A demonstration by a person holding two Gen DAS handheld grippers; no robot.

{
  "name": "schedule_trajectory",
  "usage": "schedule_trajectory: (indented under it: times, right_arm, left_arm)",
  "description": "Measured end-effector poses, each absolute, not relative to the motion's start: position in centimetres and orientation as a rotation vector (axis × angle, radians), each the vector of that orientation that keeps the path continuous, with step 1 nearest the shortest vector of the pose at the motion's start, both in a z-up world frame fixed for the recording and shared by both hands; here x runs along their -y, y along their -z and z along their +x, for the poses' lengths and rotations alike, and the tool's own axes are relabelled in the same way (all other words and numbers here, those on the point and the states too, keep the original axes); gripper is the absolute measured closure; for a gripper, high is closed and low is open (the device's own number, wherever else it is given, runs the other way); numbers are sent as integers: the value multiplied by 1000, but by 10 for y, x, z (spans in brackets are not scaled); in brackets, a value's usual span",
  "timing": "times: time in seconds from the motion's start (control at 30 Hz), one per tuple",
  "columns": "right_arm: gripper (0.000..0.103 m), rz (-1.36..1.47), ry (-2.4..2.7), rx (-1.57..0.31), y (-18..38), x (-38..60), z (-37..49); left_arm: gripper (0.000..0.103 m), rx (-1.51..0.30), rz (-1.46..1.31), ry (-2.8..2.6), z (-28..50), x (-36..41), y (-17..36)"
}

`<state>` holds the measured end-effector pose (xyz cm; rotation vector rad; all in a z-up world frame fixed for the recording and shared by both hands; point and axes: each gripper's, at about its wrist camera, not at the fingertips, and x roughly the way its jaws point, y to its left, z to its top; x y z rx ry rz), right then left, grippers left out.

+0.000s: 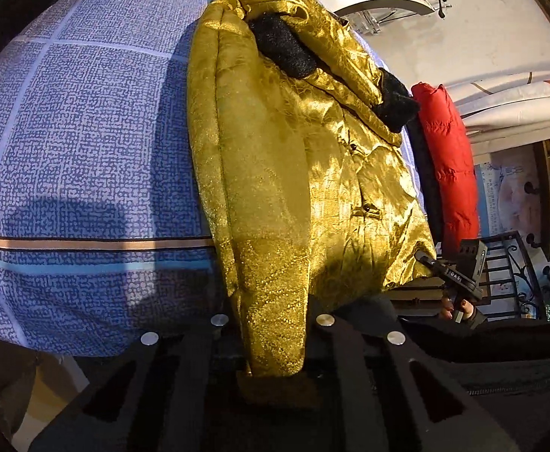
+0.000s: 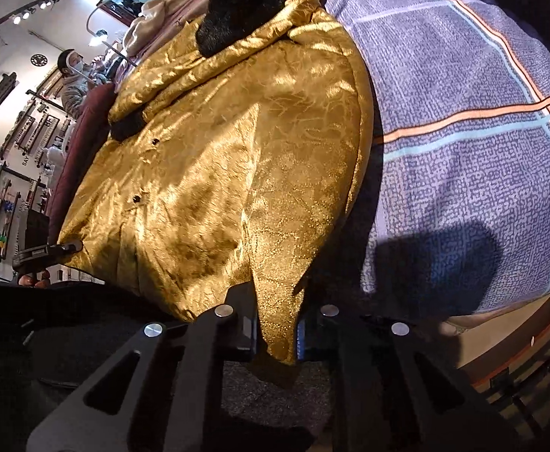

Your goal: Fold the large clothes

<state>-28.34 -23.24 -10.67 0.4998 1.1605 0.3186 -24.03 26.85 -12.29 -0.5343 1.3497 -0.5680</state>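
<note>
Both the left gripper (image 1: 275,342) and right gripper (image 2: 278,333) pinch the near hem of the shiny gold padded coat (image 1: 293,158), whose length stretches away from them.

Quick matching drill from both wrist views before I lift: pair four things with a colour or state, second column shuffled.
Column one:
1. gold coat
2. fur trim
3. red puffer jacket
4. left gripper

Column two:
A. shut on the coat's hem
B. black
C. lies beyond the coat's far edge
D. spread on the blue checked bedspread

Pairs: 1-D, 2-B, 3-C, 4-A
</note>
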Motion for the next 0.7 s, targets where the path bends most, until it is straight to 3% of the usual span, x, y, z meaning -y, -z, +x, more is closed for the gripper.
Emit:
schedule_trajectory:
  times: [0.37,0.53,0.7]
  right_arm:
    - [90,565,-345,-1013,49,240,-298]
    - [90,575,-349,-977,10,246,-318]
    - [90,536,-371,-1037,-18,238,-343]
  left_arm:
    - [93,-1351,-722,538,-260,-274,111]
    - [94,-1344,-838,567,-285,-276,80]
    - [94,-1442,-928,534,-325,-277,77]
